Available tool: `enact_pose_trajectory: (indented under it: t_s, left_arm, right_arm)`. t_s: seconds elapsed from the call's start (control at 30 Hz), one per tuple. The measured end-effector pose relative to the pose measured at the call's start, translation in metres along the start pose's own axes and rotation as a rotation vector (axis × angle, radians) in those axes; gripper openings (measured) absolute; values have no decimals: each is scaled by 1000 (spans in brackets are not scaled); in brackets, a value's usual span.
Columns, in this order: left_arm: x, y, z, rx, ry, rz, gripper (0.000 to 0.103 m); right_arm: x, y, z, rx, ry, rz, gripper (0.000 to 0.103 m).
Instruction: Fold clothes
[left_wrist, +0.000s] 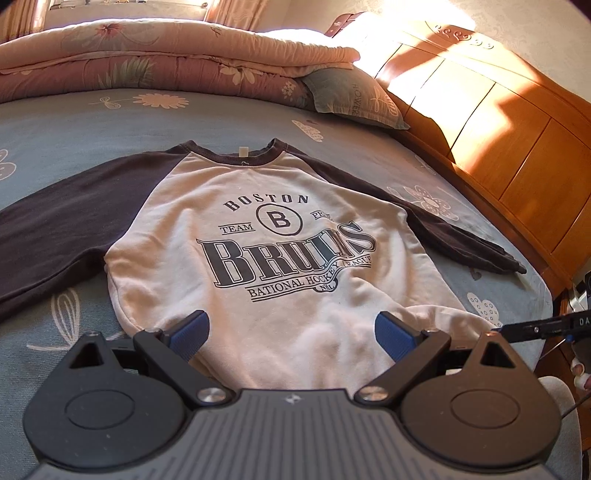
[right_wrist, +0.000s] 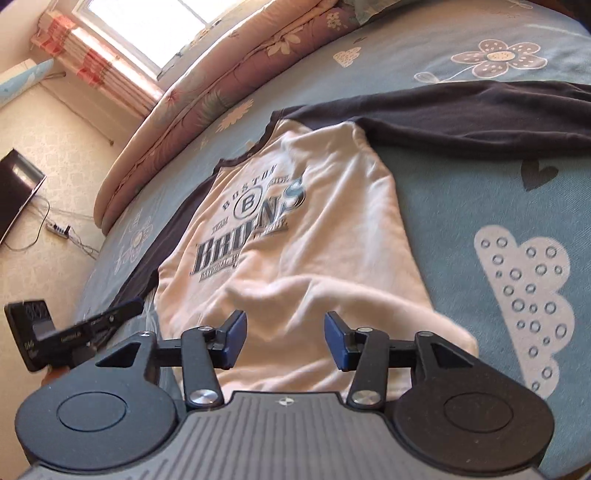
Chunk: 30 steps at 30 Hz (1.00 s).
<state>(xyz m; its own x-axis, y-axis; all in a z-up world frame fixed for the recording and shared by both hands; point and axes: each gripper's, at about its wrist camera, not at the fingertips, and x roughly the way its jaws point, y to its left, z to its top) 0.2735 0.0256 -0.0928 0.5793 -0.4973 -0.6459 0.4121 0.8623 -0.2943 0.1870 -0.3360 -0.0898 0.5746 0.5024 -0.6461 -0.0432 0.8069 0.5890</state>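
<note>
One sweatshirt (left_wrist: 258, 236) lies face up on the bed (left_wrist: 74, 122), cream body with two dark sleeves spread to either side, hem nearest both cameras. The left tool (left_wrist: 291, 334) hangs over the hem with its blue pads (left_wrist: 190, 334) wide apart, holding nothing. The right tool (right_wrist: 284, 338) also stands apart over the hem, empty.

Only the left wrist view shows the wooden headboard (left_wrist: 498, 122) from 1 to 3 o'clock, one pillow (left_wrist: 354, 98) at 1 o'clock, and the whole neckline. Only the right wrist view shows the window (right_wrist: 147, 26) at 11 o'clock, a dark screen (right_wrist: 18, 192) at 9 o'clock, and a power strip (right_wrist: 59, 229) on the floor (right_wrist: 44, 269) beside it.

A folded quilt (left_wrist: 166, 55) runs along the far side of the bed at 12 o'clock, well apart from the sweatshirt. Part of the other tool shows at each frame's edge, at 4 o'clock in the left view and 8 o'clock in the right. In the right view the near sleeve (right_wrist: 480, 110) stretches toward 2 o'clock.
</note>
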Motion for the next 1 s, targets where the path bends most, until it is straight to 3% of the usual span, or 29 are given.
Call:
enact_pose_trajectory:
  t_s: [0.23,0.4,0.6,0.7,0.8,1.0]
  left_arm:
    - [-7,1,-9,45,38,37,96]
    - [-24,18,-9,5,4,50,96]
    - [-36,36,-7,-47,-21,61,96]
    - [-39,41,-6,-68,-32,50,96]
    - [-38,42,-6,-73,-34,60,96]
    - [-32,43,-6,-73,-20,69,96]
  right_arm:
    - [31,101,-50,-422,37,-126,70]
    - [66,163,-83,-792,52,-228,89]
    - [120,190,-112,-1111,85,-449,93]
    - [131,190,-122,-1257,55,-568,96]
    - [125,189,-109,-1262,-12,-605,96]
    - [113,167,-51,-1093,-85,-617,103]
